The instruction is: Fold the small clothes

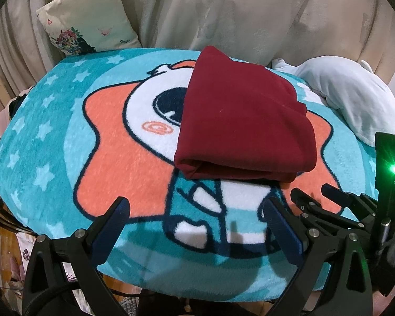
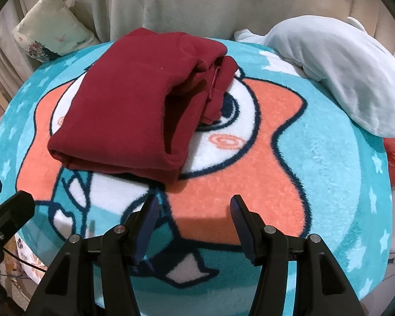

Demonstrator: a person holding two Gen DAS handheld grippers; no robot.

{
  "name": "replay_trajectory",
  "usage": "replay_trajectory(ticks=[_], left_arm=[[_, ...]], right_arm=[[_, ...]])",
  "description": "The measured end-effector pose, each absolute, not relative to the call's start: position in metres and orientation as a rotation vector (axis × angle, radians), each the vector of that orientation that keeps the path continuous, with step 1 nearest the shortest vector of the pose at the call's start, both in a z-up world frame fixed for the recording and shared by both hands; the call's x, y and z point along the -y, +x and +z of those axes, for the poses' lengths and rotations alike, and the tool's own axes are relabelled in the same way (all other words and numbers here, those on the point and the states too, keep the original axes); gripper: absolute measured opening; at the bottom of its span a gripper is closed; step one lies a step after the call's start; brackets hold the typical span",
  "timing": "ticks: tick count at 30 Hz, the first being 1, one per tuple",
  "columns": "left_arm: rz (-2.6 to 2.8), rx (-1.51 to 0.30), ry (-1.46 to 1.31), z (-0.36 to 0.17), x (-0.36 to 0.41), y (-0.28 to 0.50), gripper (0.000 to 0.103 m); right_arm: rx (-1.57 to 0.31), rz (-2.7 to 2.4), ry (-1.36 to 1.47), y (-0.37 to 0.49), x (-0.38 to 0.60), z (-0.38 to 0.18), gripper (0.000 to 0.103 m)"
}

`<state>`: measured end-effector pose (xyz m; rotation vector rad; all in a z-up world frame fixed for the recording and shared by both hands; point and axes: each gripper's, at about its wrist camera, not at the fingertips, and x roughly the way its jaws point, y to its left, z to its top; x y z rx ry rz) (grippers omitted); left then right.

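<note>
The folded garment (image 1: 246, 121) lies just ahead of both grippers, long axis running away from them, left gripper (image 1: 197, 212) and right gripper (image 2: 194, 210) agape, empty.

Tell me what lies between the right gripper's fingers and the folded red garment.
Only bare cartoon blanket lies between the right gripper and the red garment, as the right wrist view shows.

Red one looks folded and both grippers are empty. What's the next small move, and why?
Probably reach the right gripper toward the pale blue garment at the blanket's far right. The dark red garment already lies folded, both grippers hang open over the blanket, and the pale one is still a crumpled heap.
</note>
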<state>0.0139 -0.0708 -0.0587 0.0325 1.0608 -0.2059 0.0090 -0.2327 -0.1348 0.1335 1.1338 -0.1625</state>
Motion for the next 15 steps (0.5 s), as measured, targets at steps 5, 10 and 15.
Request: replay_trajectory(ticks=[5,10,15], left_arm=[[-0.194,-1.053,0.044,-0.057,0.072,0.013,0.101],[-0.163,-1.010,0.078,-0.050,0.075,0.010,0.101],[-0.154,-1.002,0.091,-0.048,0.077,0.010,0.101]], right_arm=[[-1.097,-0.159,0.102,0.008,0.230,-0.129,0.060],[-1.096,-0.163,0.118,0.008,0.234,-0.129,0.060],[-1.098,-0.152,0.114,0.008,0.233,-0.130,0.060]])
